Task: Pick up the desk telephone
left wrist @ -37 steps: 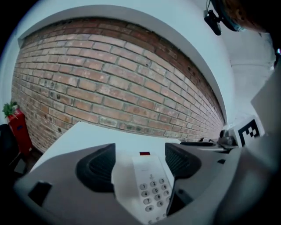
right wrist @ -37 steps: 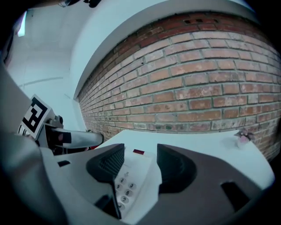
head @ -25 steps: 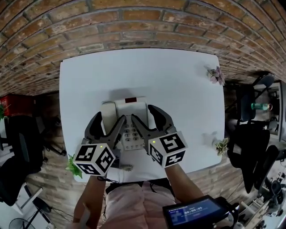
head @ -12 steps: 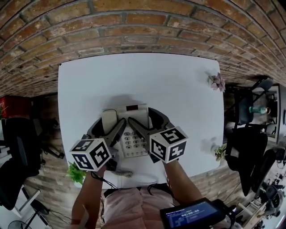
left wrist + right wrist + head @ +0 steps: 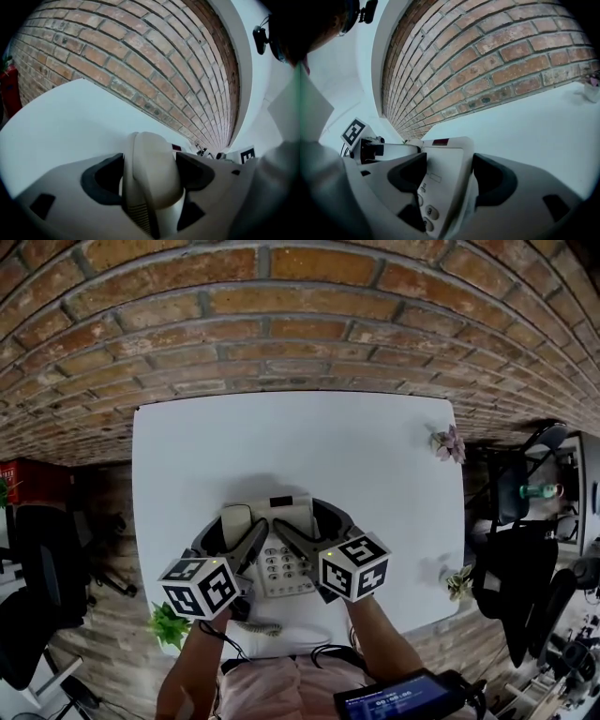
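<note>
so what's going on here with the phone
A person is taking hold of a desk phone with two handheld grippers. The left gripper has its jaws closed on the handset. The right gripper has its jaws closed on the phone's body beside the keypad. All this is at the near side of a white table by a brick wall. Whether the phone is off the table is hard to tell.

White surface (image 5: 356,456) backed against a red-brown brick wall (image 5: 281,324). At the far right edge, a small pink-flowered plant (image 5: 448,443); nearer along that edge, a pale green plant (image 5: 458,582). By the near left corner, a leafy green plant (image 5: 169,625). Off to the left, a red crate (image 5: 28,474) and a black chair (image 5: 37,577) — to the right, more dark chairs (image 5: 511,577). Bottom right, a lit screen (image 5: 398,702).
</note>
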`<state>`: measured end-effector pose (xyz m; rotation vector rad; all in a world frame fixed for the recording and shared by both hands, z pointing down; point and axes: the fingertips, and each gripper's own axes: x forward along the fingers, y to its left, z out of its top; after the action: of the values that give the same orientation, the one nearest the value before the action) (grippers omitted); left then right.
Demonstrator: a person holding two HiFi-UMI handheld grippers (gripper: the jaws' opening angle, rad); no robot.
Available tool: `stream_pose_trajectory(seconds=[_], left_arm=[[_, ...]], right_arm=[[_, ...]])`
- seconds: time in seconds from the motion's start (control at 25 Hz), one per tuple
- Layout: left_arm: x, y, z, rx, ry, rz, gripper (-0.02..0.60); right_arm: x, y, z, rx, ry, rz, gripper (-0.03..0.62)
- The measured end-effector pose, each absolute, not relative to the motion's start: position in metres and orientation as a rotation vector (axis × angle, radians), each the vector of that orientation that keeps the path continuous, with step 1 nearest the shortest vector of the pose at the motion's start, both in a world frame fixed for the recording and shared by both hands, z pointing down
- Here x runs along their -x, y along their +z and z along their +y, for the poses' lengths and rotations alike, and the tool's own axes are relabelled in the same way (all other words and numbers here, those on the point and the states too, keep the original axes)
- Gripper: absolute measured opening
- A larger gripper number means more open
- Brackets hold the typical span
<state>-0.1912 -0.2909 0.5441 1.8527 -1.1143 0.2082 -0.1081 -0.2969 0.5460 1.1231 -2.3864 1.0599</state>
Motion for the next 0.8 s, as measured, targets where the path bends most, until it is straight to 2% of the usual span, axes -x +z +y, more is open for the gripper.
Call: stream_pose_trajectory(seconds=[0.28,0.52,0.8], left_arm=[[0.196,0.524,-0.285,-1.962,0.184,-1.225,0.342],[0.191,0.509,-0.276,-2.059,0.166,-1.273,0.33],[0.193,0.502,-0.268,-2.087,0.138,-1.315,0.33]], right_arm=[[0.11,0.529,-0.291,-1.089,0.964,-2.485,0.326],[0.102,0.538,-0.283,-0.983,1.249,-2.513,0.431],[0.127,0.54,-0.269,-0.75,1.304,-2.555,0.416]])
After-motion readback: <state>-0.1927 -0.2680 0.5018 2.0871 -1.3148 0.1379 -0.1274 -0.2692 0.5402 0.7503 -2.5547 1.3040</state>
